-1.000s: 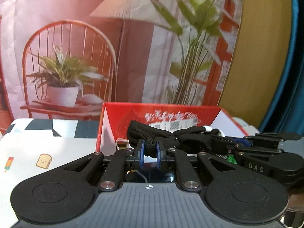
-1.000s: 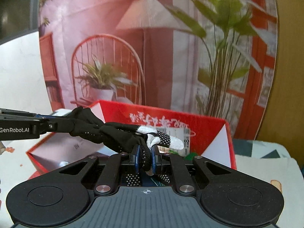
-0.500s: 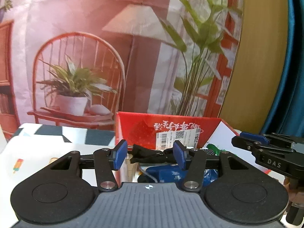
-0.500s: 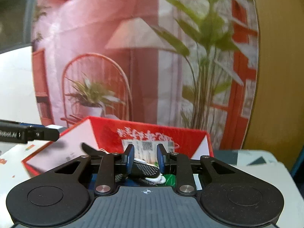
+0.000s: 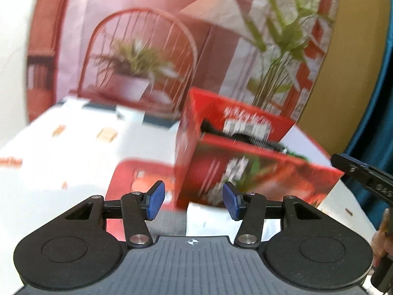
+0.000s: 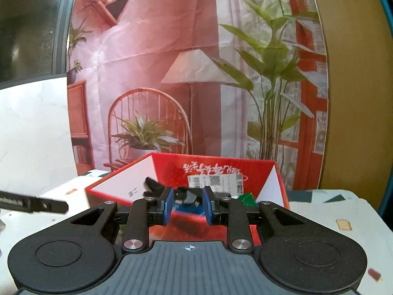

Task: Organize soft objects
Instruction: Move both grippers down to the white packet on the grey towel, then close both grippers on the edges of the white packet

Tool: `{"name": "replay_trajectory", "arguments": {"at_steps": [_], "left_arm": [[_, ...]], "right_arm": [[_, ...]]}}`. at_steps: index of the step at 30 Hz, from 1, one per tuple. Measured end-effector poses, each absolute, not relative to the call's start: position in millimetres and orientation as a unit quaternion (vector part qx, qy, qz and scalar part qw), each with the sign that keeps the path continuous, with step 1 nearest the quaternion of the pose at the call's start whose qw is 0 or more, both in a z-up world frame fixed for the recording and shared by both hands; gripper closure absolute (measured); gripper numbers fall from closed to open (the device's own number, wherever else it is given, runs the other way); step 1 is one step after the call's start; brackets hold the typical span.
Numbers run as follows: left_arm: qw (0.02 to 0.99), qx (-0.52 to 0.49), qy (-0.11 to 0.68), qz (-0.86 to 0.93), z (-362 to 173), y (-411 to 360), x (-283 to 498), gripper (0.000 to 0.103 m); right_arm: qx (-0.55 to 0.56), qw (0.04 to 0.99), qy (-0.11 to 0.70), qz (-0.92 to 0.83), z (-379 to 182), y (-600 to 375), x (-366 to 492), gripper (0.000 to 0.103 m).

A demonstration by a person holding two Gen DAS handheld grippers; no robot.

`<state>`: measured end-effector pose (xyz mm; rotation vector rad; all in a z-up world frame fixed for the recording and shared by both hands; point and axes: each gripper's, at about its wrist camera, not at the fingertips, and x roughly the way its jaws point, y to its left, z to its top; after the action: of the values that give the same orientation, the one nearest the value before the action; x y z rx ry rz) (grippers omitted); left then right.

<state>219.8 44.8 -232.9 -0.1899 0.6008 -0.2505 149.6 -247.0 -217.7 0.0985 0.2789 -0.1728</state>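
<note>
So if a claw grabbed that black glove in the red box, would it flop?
Probably yes. The black glove lies crumpled over other things in the red box, so it looks soft and limp. It likely weighs little. Its dotted palm may help the claw's pads grip.

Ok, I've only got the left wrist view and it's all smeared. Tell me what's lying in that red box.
Observer: A black glove with white dots lies inside the red box.
Operator: Check the right tongs for me.
Observer: The right tongs stand open, with nothing between the pads.
Operator: Name anything else in there.
Observer: A blue item next to the glove and a green one near the right wall.
</note>
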Motion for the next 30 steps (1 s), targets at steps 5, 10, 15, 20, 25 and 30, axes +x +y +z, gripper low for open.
{"name": "replay_trajectory", "arguments": {"at_steps": [5, 10, 15, 20, 25, 30], "left_arm": [[0.934, -0.101, 0.324, -0.115, -258.4, 44.5, 208.0, 0.050], [0.931, -0.083, 0.337, -0.112, -272.4, 41.5, 200.7, 0.050], [0.925, -0.084, 0.352, -0.115, -284.4, 40.7, 198.9, 0.050], [0.918, -0.092, 0.363, -0.133, -289.6, 36.9, 199.6, 0.050], [0.912, -0.091, 0.372, -0.144, -294.3, 30.3, 197.9, 0.050], [0.909, -0.101, 0.375, -0.149, -296.4, 28.5, 197.1, 0.050]], "right_arm": [[0.064, 0.982, 0.164, -0.076, -240.1, -230.6, 128.6, 0.079], [0.073, 0.970, 0.217, -0.079, -273.7, -221.0, 118.8, 0.079], [0.061, 0.959, 0.264, -0.082, -301.7, -213.4, 117.6, 0.079], [0.046, 0.948, 0.303, -0.082, -318.1, -208.7, 121.9, 0.078], [0.029, 0.942, 0.326, -0.073, -328.9, -208.2, 128.5, 0.076], [0.011, 0.942, 0.327, -0.070, -330.2, -203.9, 131.7, 0.075]]}}
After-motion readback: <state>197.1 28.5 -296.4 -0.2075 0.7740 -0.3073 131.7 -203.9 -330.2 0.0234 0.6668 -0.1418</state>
